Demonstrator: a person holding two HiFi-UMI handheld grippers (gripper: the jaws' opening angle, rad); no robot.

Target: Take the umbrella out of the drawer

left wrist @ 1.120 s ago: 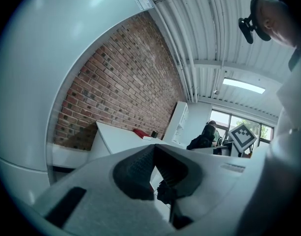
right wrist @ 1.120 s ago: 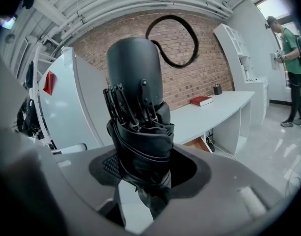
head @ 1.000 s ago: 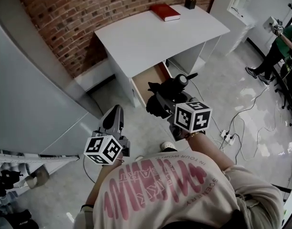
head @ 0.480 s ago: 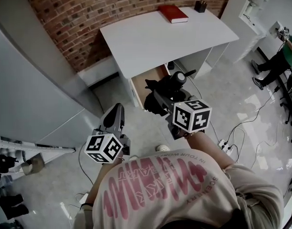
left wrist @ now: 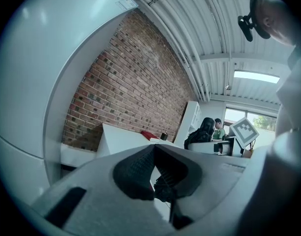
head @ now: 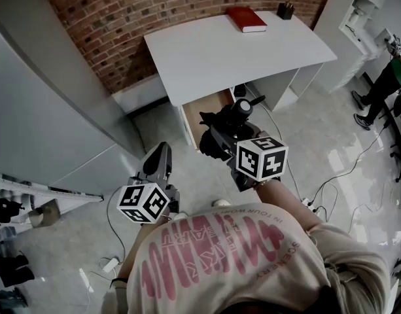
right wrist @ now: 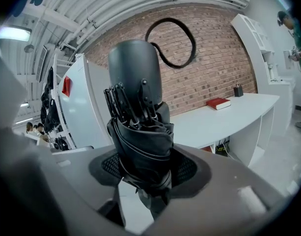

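I've got the right gripper (head: pixel 212 135) clamped round the folded umbrella (head: pixel 241 112), holding it clear of the open drawer (head: pixel 207 104) at eleven o'clock, while the left gripper (head: pixel 159 153) at seven o'clock idles, closed and empty.

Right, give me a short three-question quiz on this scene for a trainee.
1. True or false: the umbrella is clamped in the right hand-held gripper.
2. What lies on the white desk? A) a red book B) a laptop C) a plate
3. Fill in: the drawer under the desk stands ____.

Key: 1 true; 2 A; 3 open.
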